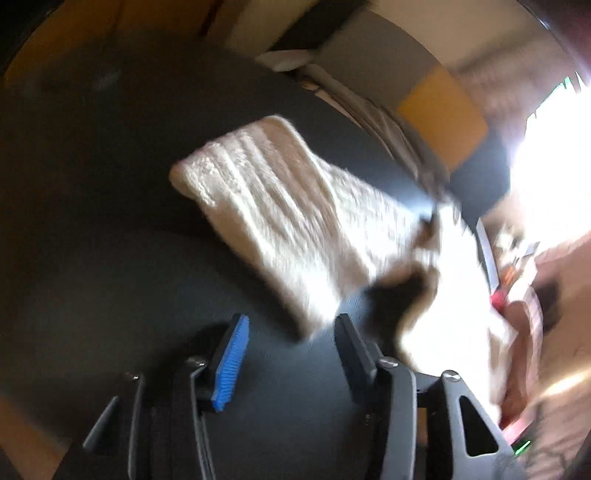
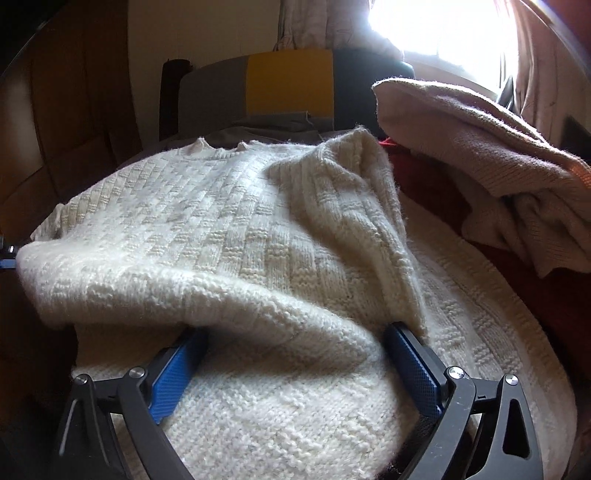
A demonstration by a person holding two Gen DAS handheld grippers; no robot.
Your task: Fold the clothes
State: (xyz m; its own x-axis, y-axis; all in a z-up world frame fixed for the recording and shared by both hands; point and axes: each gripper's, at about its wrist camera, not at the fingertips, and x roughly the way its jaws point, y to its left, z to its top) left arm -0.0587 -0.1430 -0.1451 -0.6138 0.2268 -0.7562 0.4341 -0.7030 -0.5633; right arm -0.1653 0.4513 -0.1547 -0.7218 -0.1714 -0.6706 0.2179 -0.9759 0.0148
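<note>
A cream knitted sweater (image 2: 229, 229) lies in a heap that fills the right wrist view, with one fold draped over the fingertips of my right gripper (image 2: 295, 332). Its blue pads (image 2: 177, 373) stand wide apart and a bulge of the knit sits between them; I see no squeeze on it. In the blurred left wrist view, a flat ribbed part of the cream sweater (image 1: 288, 229) rests on the dark round table (image 1: 110, 221). My left gripper (image 1: 291, 332) hovers just short of its near edge, open, with nothing between its fingers.
A pinkish knit garment (image 2: 480, 147) is piled at the right over a red cloth (image 2: 424, 184). Behind the table stands a chair with a grey and yellow back (image 2: 288, 81). A bright window (image 2: 443, 29) glares at the upper right.
</note>
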